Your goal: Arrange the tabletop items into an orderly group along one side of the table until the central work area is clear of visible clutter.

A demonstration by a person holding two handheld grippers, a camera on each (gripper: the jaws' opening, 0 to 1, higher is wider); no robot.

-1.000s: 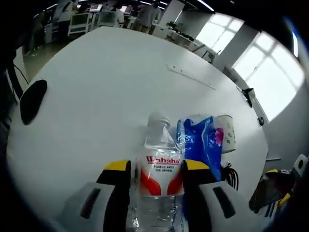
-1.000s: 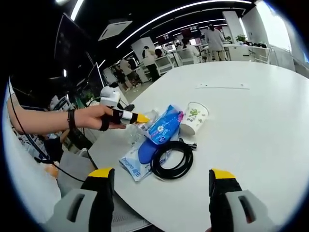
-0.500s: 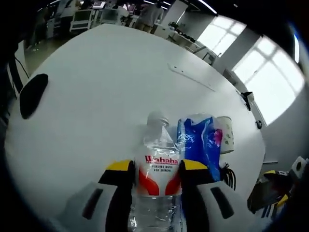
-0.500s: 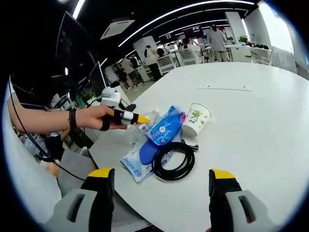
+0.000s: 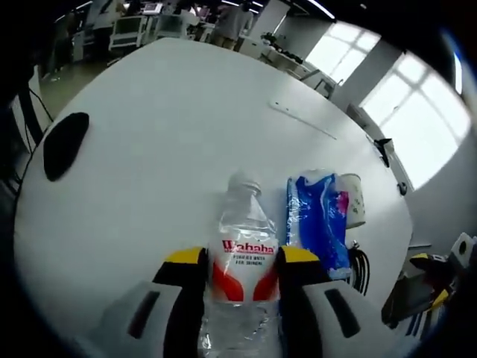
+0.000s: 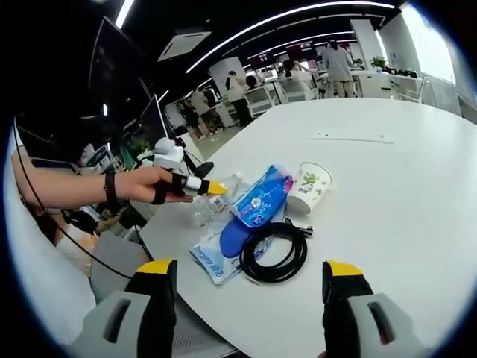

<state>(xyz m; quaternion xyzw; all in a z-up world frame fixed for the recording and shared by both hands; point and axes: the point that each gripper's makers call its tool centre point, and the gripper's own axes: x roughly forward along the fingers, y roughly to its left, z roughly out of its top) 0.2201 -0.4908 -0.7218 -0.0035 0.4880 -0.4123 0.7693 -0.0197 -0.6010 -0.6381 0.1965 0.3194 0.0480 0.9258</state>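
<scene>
My left gripper (image 5: pixel 242 259) is shut on a clear Wahaha water bottle (image 5: pixel 242 224) with a red and white label, cap pointing away over the white table (image 5: pixel 171 127). To its right lie a blue packet (image 5: pixel 317 224) and a paper cup (image 5: pixel 355 200), with a gap between bottle and packet. In the right gripper view, a hand holds the left gripper (image 6: pixel 200 186) on the bottle (image 6: pixel 212 206), beside the blue packet (image 6: pixel 262 200), cup (image 6: pixel 310 186) and coiled black cable (image 6: pixel 273 252). My right gripper (image 6: pixel 250 277) is open above the table edge, holding nothing.
A pale blue tissue pack (image 6: pixel 209 259) lies at the table edge under the cable. A flat black object (image 5: pixel 63 144) sits at the left edge. A thin white strip (image 5: pixel 302 119) lies farther across the table. Desks and people stand in the background.
The left jaws have closed tighter on the bottle, and the bottle has drawn away from the blue packet, opening a gap. The right gripper has barely moved.
</scene>
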